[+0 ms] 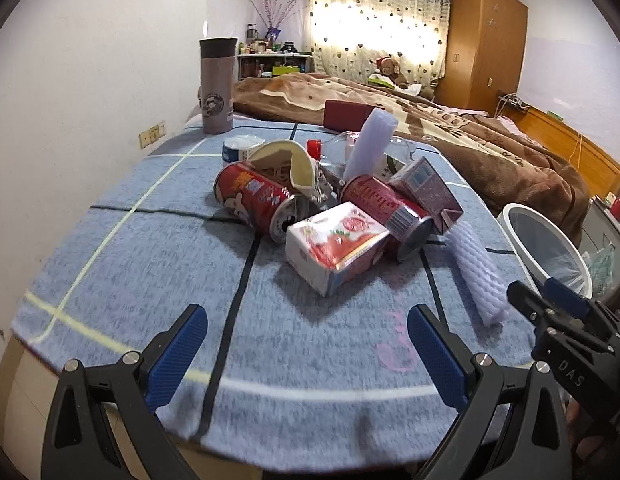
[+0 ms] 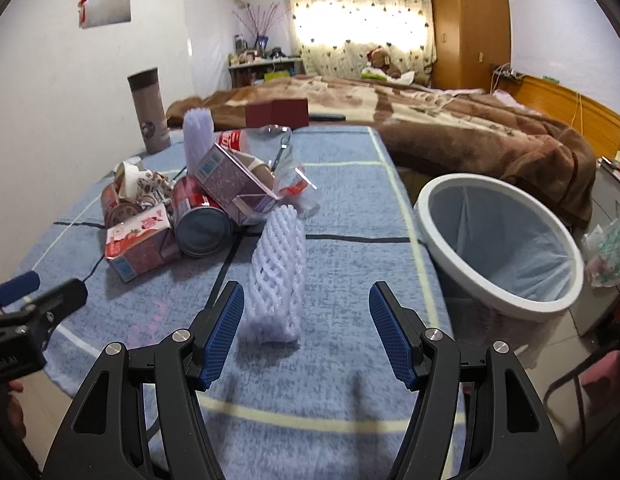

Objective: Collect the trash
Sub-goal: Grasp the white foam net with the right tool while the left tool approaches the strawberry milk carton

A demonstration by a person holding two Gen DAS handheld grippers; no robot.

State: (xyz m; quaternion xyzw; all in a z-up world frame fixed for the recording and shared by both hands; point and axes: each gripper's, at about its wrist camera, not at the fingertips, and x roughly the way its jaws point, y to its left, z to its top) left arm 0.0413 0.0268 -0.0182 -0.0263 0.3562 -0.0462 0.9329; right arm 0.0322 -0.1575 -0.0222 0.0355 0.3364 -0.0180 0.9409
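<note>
A pile of trash lies on the blue cloth-covered table [image 1: 129, 264]: two red cans [image 1: 253, 200], a strawberry carton [image 1: 334, 248], a purple carton [image 1: 426, 192], a crushed paper cup [image 1: 285, 164], a plastic bottle [image 1: 342, 148] and an upright foam net [image 1: 370, 140]. A second white foam net sleeve [image 2: 275, 276] lies apart, just in front of my open right gripper [image 2: 305, 336]. It also shows in the left wrist view [image 1: 476, 280]. My left gripper [image 1: 307, 356] is open and empty, short of the strawberry carton. A white trash bin [image 2: 498, 248] with a liner stands right of the table.
A grey tumbler [image 1: 217, 84] stands at the table's far left corner. A dark red box [image 1: 346, 116] sits at the far edge. A bed with a brown blanket [image 2: 450, 128] lies beyond. A wardrobe [image 2: 466, 20] stands at the back.
</note>
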